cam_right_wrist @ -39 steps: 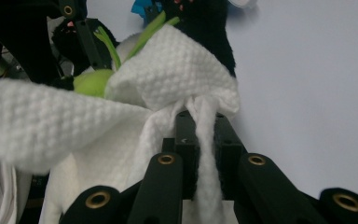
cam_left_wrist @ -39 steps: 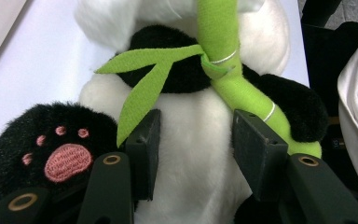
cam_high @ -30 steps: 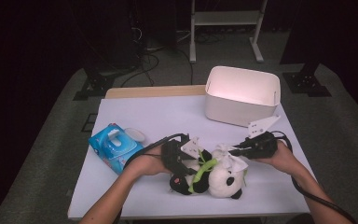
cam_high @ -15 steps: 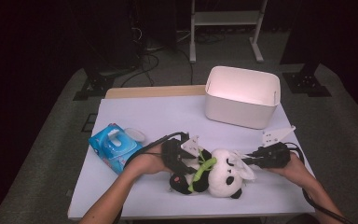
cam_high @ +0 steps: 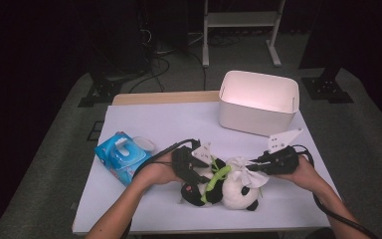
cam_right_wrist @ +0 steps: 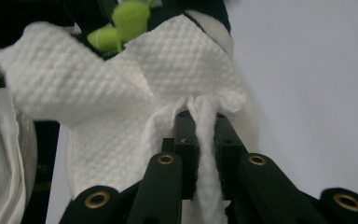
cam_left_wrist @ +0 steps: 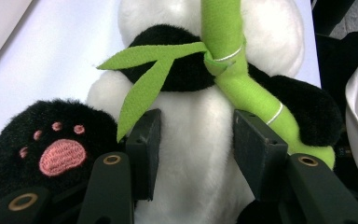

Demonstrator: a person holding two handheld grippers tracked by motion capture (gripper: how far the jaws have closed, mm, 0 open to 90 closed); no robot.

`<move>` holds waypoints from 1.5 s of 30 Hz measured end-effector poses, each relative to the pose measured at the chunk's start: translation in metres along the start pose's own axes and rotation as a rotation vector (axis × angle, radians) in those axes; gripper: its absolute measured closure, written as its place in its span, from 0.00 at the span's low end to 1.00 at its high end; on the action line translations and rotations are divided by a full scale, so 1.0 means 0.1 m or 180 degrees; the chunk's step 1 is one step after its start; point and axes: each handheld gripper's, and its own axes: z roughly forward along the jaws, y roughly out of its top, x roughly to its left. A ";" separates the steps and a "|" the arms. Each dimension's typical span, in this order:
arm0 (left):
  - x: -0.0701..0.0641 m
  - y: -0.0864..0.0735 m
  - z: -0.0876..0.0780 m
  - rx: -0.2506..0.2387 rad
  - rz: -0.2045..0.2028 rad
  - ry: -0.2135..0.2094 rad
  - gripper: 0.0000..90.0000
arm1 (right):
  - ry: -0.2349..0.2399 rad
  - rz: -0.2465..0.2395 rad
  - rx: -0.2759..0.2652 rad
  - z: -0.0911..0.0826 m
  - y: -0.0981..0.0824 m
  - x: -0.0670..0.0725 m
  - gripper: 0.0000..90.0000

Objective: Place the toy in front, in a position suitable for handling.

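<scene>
A black-and-white plush panda (cam_high: 238,194) lies near the table's front edge, hugging a green bamboo stalk (cam_high: 214,180). My left gripper (cam_high: 195,173) is shut on its white belly (cam_left_wrist: 193,186), one pad on each side. The bamboo (cam_left_wrist: 235,70) and a black paw with pink pads (cam_left_wrist: 56,151) lie beside the jaws. My right gripper (cam_high: 256,167) is shut on a bunched white wipe (cam_right_wrist: 121,88). The wipe (cam_high: 244,172) rests against the panda's head. In the left gripper view my gripper (cam_left_wrist: 196,135) points along the panda's body. In the right gripper view my gripper (cam_right_wrist: 201,122) pinches a twisted strand of wipe.
A blue pack of wipes (cam_high: 122,157) with its lid open lies left of the panda. A white bin (cam_high: 258,102) stands at the back right of the white tabletop (cam_high: 164,124). Cables trail from both grippers toward the front edge.
My right gripper drew off to the right with the wipe, then came back left against the panda's head. My left gripper and the panda stayed put.
</scene>
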 end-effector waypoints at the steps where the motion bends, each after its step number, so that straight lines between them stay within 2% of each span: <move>1: 0.00 0.00 0.00 -0.0013 -0.0006 -0.0004 0.58 | -0.0012 0.0043 -0.0012 -0.01 -0.04 0.00 0.92; 3: 0.01 0.00 0.01 -0.0022 -0.0008 -0.0015 0.58 | -0.0021 0.0145 -0.0055 -0.04 -0.11 -0.01 0.89; 6: 0.02 0.01 0.00 0.0019 0.0012 -0.0025 0.58 | -0.0058 0.0151 -0.0061 -0.07 -0.12 -0.01 0.85; 11: 0.02 0.02 0.00 0.0027 0.0004 -0.0023 0.58 | -0.0091 0.0055 -0.0057 -0.13 -0.02 0.03 0.77; 19: 0.03 0.03 0.00 0.0074 0.0020 -0.0028 0.58 | -0.0105 0.0020 -0.0107 -0.24 0.01 0.11 0.71; 22: 0.04 0.04 0.00 0.0075 0.0021 -0.0028 0.58 | -0.0113 -0.0044 -0.0098 -0.25 0.03 0.16 0.69; 26: 0.04 0.04 0.00 0.0072 0.0023 -0.0022 0.58 | -0.0088 -0.0156 -0.0068 -0.20 0.07 0.23 0.68; 27: 0.03 0.03 0.00 0.0071 0.0022 -0.0022 0.58 | -0.0083 -0.0245 -0.0012 -0.14 0.11 0.29 0.67; 33: 0.02 0.04 0.00 0.0088 0.0020 -0.0006 0.58 | -0.0091 -0.0454 0.0120 0.09 0.21 0.39 0.65; 37: 0.02 0.03 0.01 0.0076 -0.0002 -0.0010 0.58 | -0.0116 -0.0477 0.0093 0.12 0.24 0.40 0.65; 40: 0.03 0.04 0.01 0.0081 0.0012 -0.0003 0.57 | -0.0087 -0.0427 0.0020 0.17 0.28 0.39 0.66; 45: 0.01 0.05 0.02 0.0093 0.0027 0.0018 0.57 | -0.0041 -0.0445 0.0033 0.30 0.39 0.39 0.71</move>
